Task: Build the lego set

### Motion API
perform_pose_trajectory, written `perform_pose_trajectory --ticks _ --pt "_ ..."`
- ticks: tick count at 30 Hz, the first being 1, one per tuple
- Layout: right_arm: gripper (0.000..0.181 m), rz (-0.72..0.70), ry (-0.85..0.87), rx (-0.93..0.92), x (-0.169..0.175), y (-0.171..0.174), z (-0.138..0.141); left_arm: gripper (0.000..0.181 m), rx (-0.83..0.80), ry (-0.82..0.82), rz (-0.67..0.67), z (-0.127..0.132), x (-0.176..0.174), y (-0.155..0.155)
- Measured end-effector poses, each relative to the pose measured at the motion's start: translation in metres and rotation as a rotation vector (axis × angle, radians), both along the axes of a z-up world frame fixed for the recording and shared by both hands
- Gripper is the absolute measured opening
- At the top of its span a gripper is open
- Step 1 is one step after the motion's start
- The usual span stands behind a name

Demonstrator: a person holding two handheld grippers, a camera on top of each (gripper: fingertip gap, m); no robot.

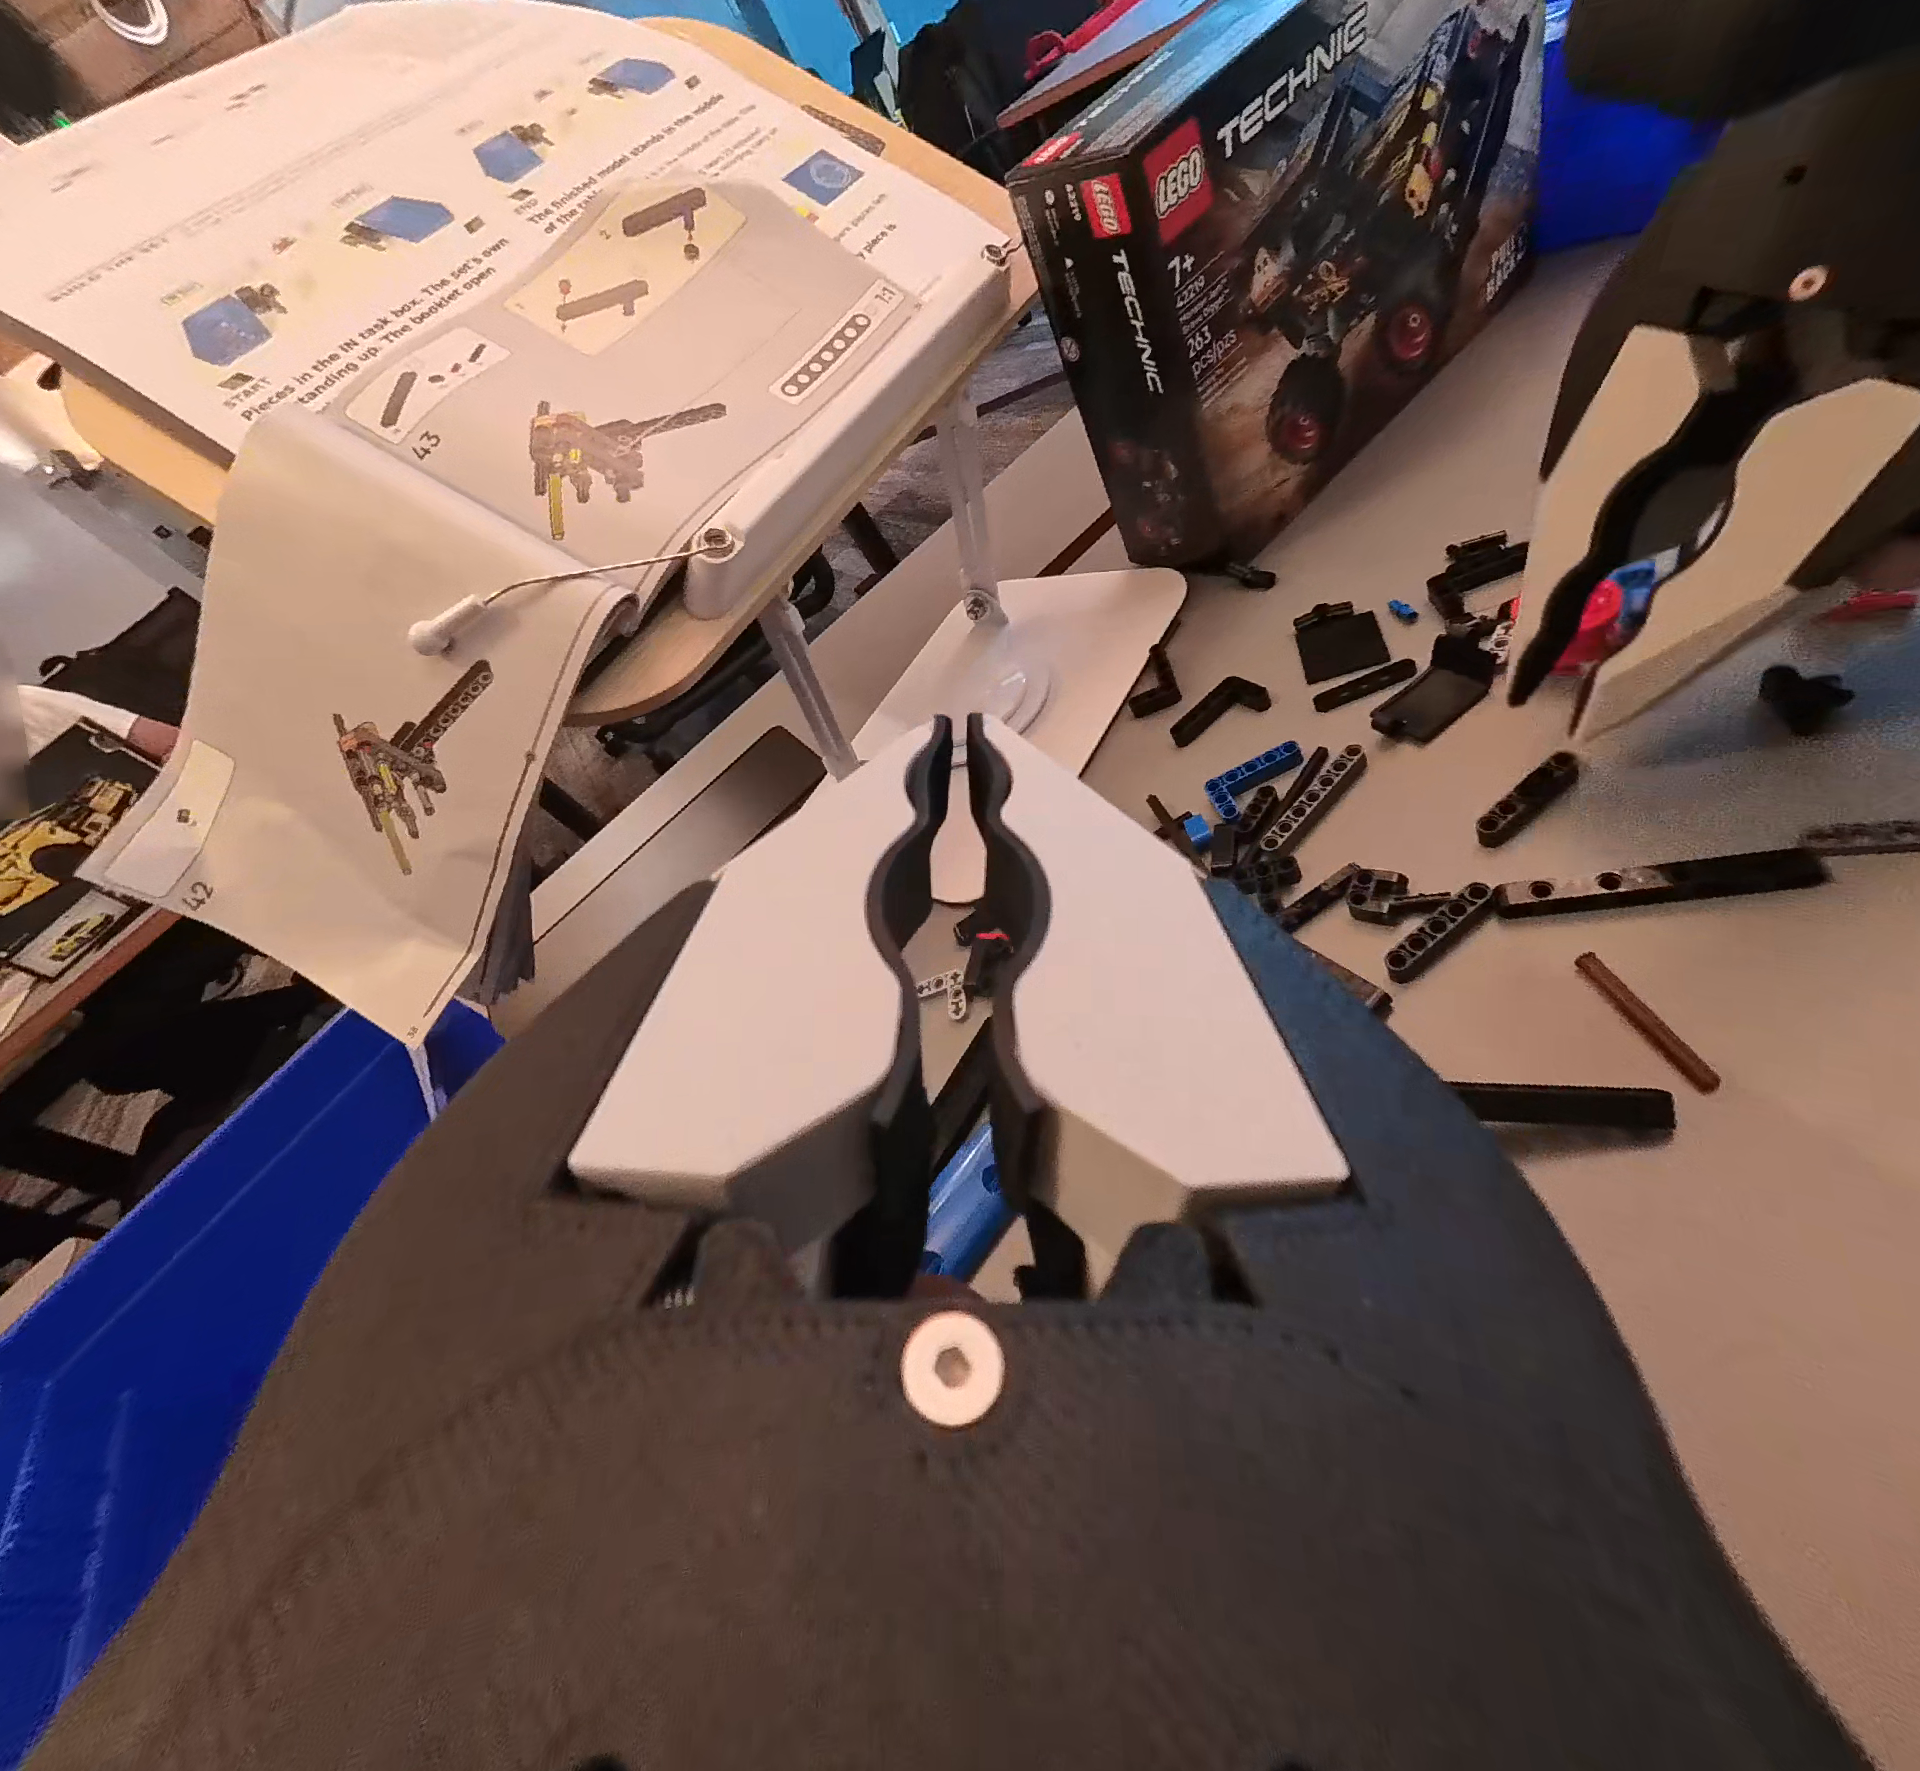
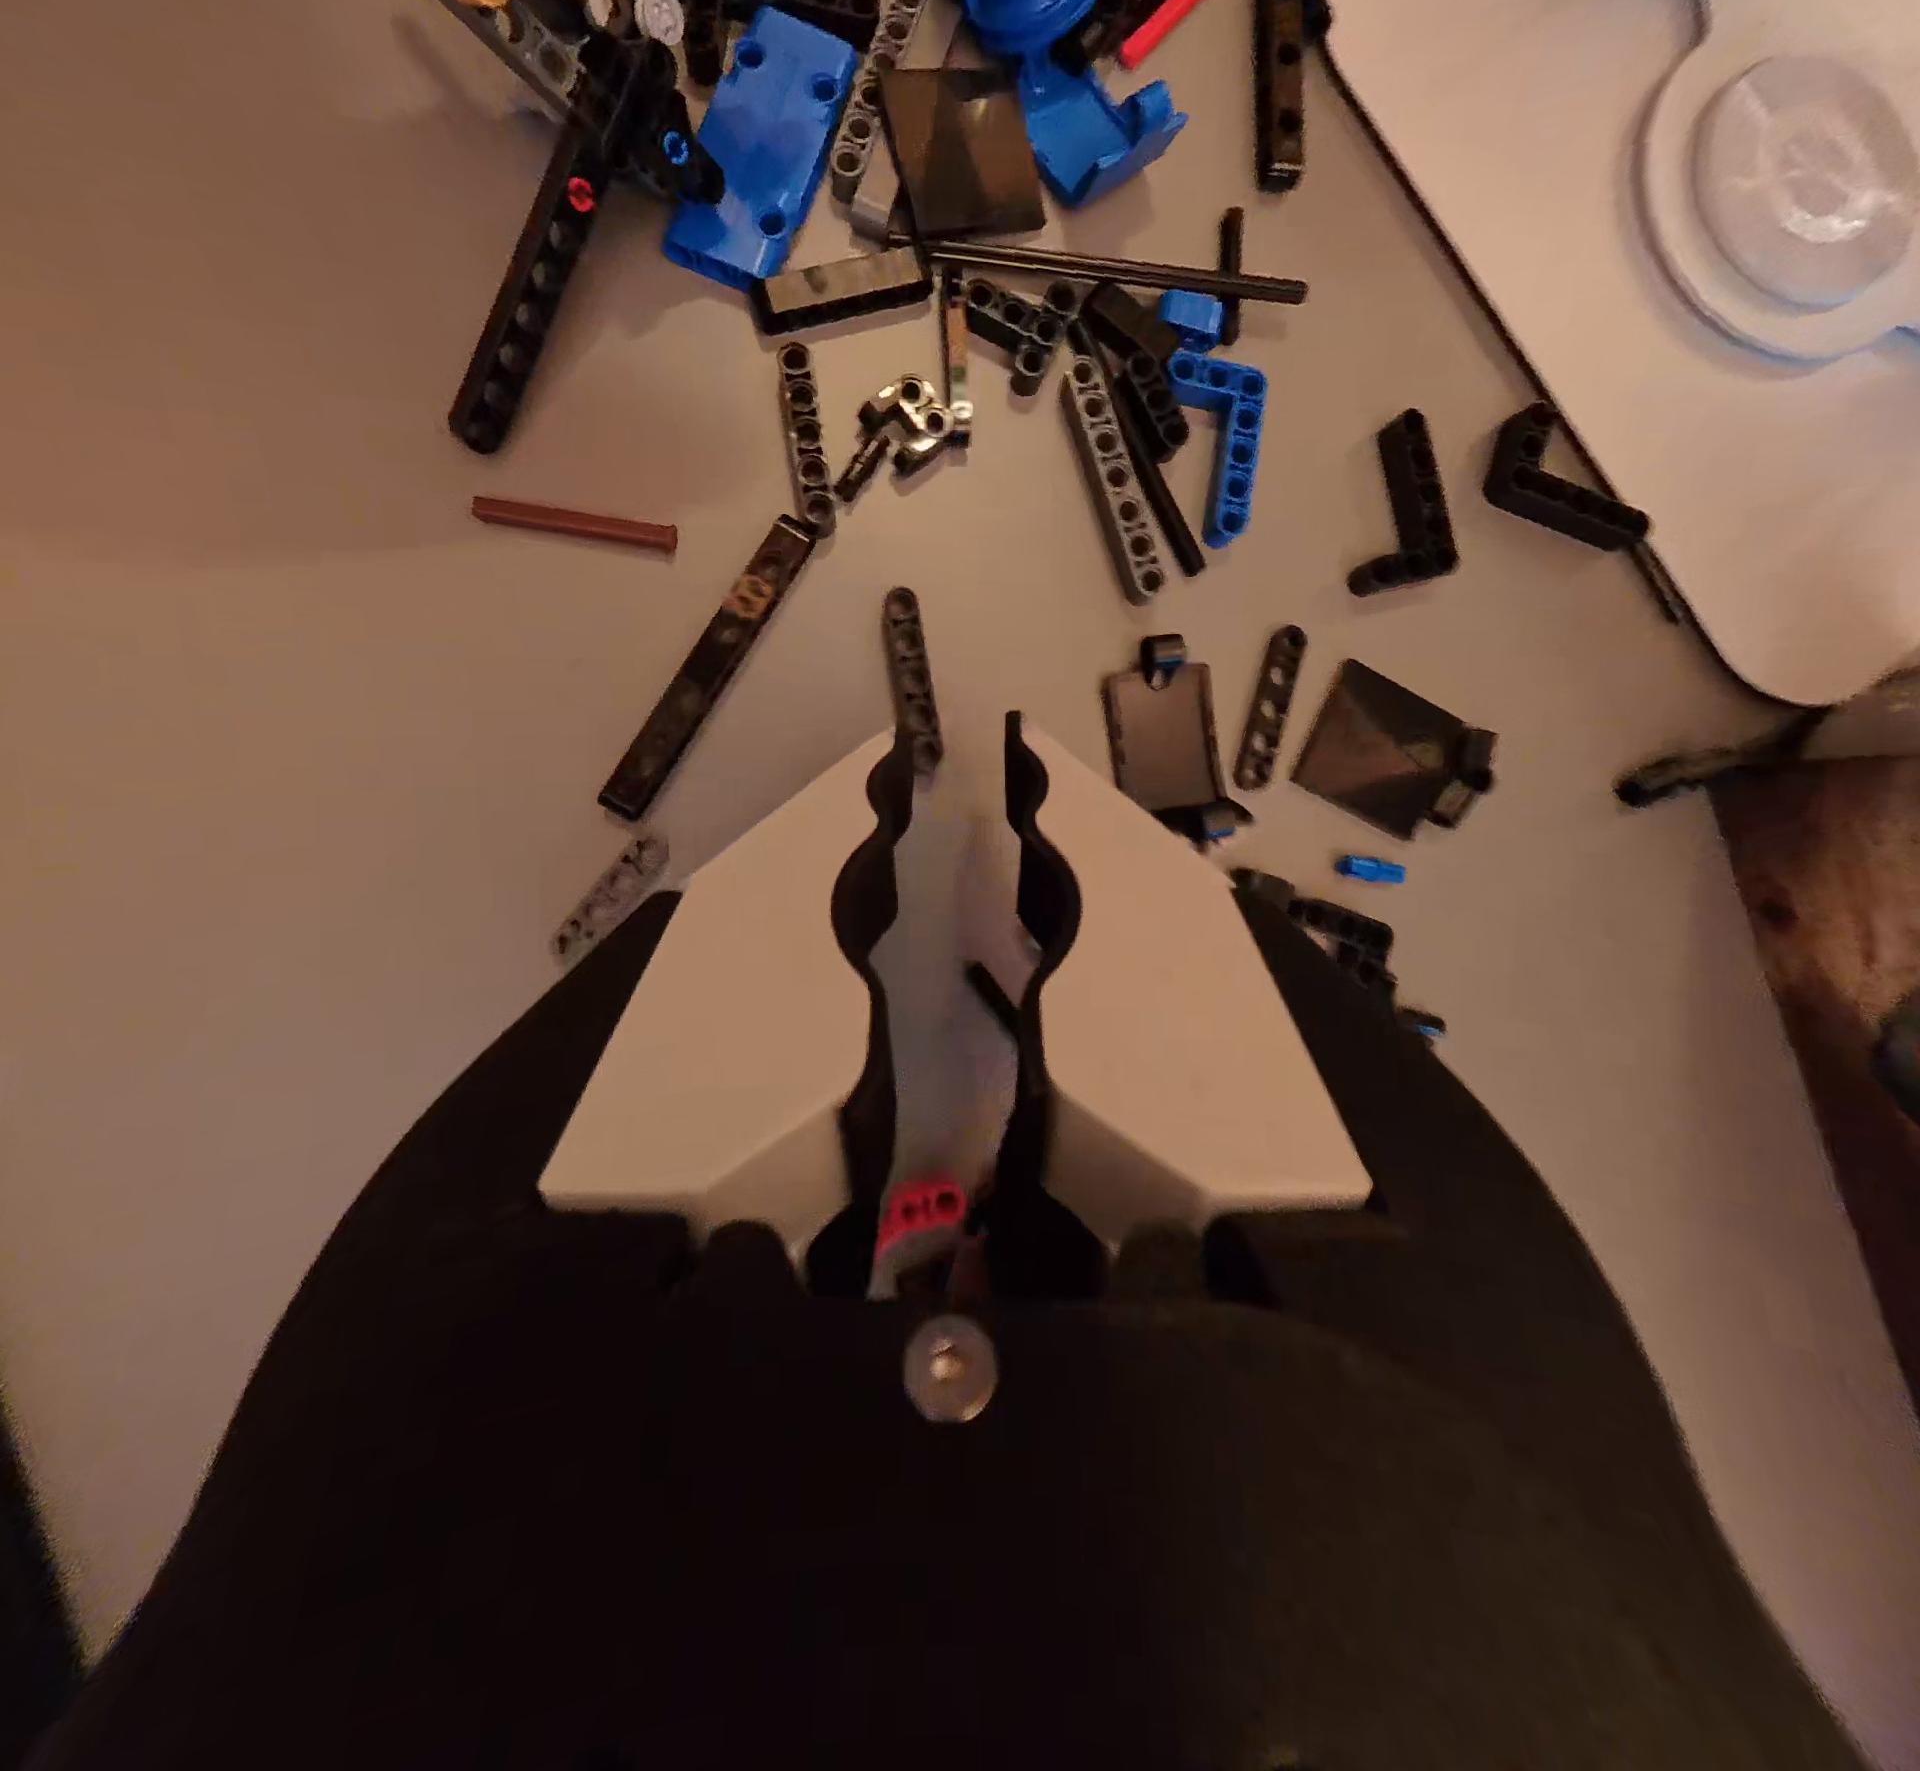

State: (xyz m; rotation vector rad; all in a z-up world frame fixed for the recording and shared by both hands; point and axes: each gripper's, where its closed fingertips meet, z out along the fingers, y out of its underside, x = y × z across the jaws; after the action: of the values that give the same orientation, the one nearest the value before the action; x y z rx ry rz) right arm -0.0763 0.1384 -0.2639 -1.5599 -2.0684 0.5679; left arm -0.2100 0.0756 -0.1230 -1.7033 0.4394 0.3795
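The build looks only partly done: most parts lie loose on the tabletop (image 2: 260, 786), and a small black, grey and yellow sub-assembly (image 2: 540, 7) rests at the far edge of the scattered pile (image 2: 987, 319). The instruction booklet (image 1: 582, 391) is propped open on a stand beside the set box (image 1: 1299, 267), its open pages showing steps with a similar small assembly, so by my reading much remains.

The right tool (image 2: 961, 745) hangs over the near edge of the pile, its jaws slightly apart, just above a short black beam (image 2: 912, 672). Something red sits deep between the jaws near the hinge; I cannot tell if it is clamped.

The left tool (image 1: 958, 734) hovers beside the pile, nearly closed at the tips, holding nothing
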Motion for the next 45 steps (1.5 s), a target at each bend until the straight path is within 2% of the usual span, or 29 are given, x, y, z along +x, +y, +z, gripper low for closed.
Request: perform_pose_trajectory --ticks 6,11,18,23,28,31,36,41,45 --pt "0.013 -0.04 0.055 -0.014 0.017 0.011 0.022 0.001 -0.007 -0.022 0.021 -0.002 -0.003 0.001" --pt "0.016 -0.023 0.094 -0.01 0.008 0.013 0.026 0.002 -0.014 -0.029 0.024 -0.004 -0.002 0.003" --pt "0.02 0.046 0.017 0.082 -0.042 0.02 0.008 0.002 -0.024 -0.048 0.023 -0.009 -0.005 0.005" --pt "0.02 0.061 -0.08 0.054 -0.057 0.026 -0.016 0.002 -0.025 -0.047 0.023 -0.01 -0.005 0.006" --pt "0.005 0.082 -0.103 0.034 -0.058 0.023 -0.022 0.001 -0.018 -0.053 0.019 -0.007 -0.004 0.005" --pt "0.005 0.072 -0.085 0.026 -0.054 0.023 -0.015 0.002 -0.018 -0.052 0.017 -0.007 -0.004 0.005" --pt "0.004 0.061 -0.036 0.042 -0.033 0.016 0.014 0.002 -0.015 -0.057 0.014 -0.006 -0.003 0.005" --pt "0.005 0.106 -0.008 0.026 0.005 -0.019 0.037 0.009 -0.013 -0.081 -0.009 -0.006 0.003 0.005" --pt "0.004 0.134 -0.019 -0.005 0.036 -0.05 0.035 0.014 -0.026 -0.07 -0.018 -0.009 0.006 0.006"
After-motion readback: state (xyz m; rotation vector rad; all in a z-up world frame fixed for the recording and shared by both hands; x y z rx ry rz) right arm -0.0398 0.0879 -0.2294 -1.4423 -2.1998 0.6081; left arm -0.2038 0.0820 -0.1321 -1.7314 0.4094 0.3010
